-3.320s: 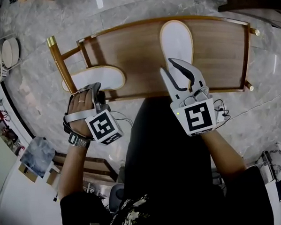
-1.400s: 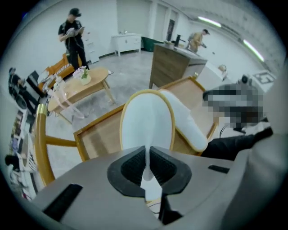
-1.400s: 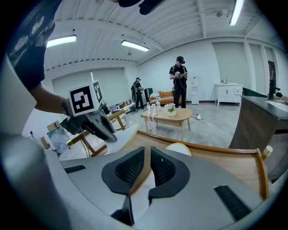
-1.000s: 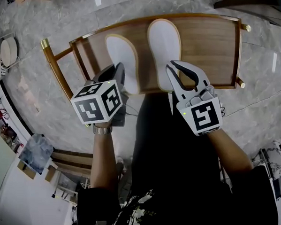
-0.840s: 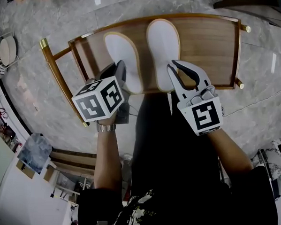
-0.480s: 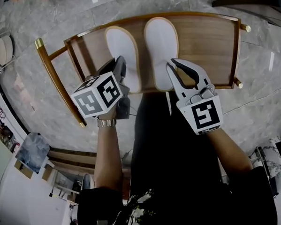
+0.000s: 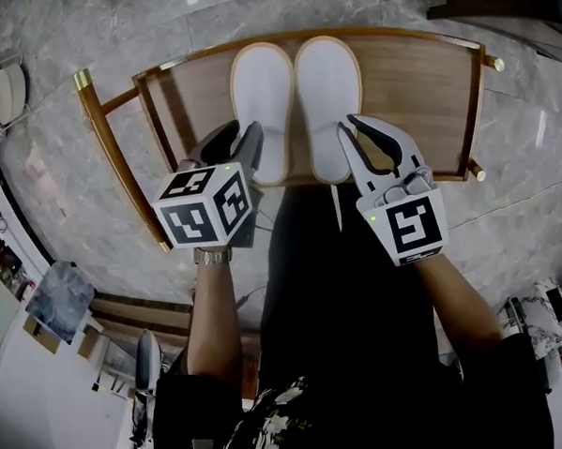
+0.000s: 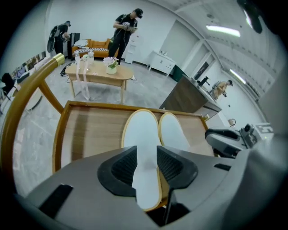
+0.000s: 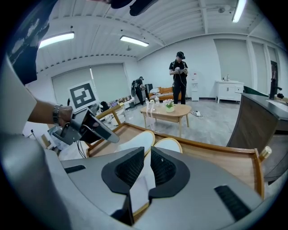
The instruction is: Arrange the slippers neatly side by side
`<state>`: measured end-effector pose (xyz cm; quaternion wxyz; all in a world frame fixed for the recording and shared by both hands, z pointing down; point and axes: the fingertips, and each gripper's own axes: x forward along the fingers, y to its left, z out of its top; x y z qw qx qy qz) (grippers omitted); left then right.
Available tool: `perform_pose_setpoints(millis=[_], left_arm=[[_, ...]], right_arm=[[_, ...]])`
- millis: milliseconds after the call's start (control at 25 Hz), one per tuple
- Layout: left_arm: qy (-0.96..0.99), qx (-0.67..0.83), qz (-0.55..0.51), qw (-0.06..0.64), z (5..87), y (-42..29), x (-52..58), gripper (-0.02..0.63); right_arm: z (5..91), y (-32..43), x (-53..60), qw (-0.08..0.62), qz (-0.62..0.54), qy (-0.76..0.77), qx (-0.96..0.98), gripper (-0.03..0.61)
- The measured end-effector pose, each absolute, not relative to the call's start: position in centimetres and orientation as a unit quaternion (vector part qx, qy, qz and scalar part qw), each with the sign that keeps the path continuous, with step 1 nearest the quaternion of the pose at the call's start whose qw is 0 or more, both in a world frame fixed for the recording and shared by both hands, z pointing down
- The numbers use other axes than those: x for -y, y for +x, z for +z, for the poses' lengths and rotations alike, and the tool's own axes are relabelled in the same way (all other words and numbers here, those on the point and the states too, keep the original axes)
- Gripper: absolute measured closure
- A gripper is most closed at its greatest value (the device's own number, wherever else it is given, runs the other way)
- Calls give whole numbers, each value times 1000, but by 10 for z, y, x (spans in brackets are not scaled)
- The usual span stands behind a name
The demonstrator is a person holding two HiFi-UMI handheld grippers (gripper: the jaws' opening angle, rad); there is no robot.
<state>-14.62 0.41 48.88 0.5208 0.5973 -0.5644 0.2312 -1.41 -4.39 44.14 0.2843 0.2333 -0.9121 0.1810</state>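
**Head view.** Two white flat slippers with a tan edge lie on a brown wooden rack with brass-coloured ends [image 7: 429, 95]. The left slipper [image 7: 261, 96] and the right slipper [image 7: 327, 95] are just beside each other, their toes pointing away from the person and nearly in one line. The left gripper [image 7: 240, 140] stands at the heel of the left slipper. The right gripper [image 7: 350, 129] stands at the heel of the right slipper.

**Left gripper view.** The jaws of the left gripper [image 8: 146, 157] are apart and have just been opening. The heel of the left slipper [image 8: 141, 130] lies in the gap between them, but the ribbed pads [image 8: 123, 168] do not seem to press on it. Ahead of the jaws and a little to their right lies the right slipper [image 8: 174, 132], close along the first one.

**Right gripper view.** The jaws of the right gripper [image 9: 147, 159] stand narrow, with the white heel of the right slipper [image 9: 141, 187] pinched between them. Both toes show just beyond the jaw tips.

**My judgement.** The pair looks already arranged, so the step in hand is the letting go. The left side is free. Next, the right jaws need to open, and then both grippers should draw straight back from the heels, lifting a little, so that no pad drags a slipper out of line.
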Motion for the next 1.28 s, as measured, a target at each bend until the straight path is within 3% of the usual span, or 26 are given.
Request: perform_pose_setpoints(millis=[320,640,1280], left_arm=[[569,499,344,555,537,-146,-95,476],[568,447,331,606,557,-119,-109,476],[591,416,327,608,554,-98,-103,472]], right_arm=[[483,0,22,345,149,203,904,541],[539,15,-8,420,170,173,875,541],[542,4,-2,417,169,181,874,541]])
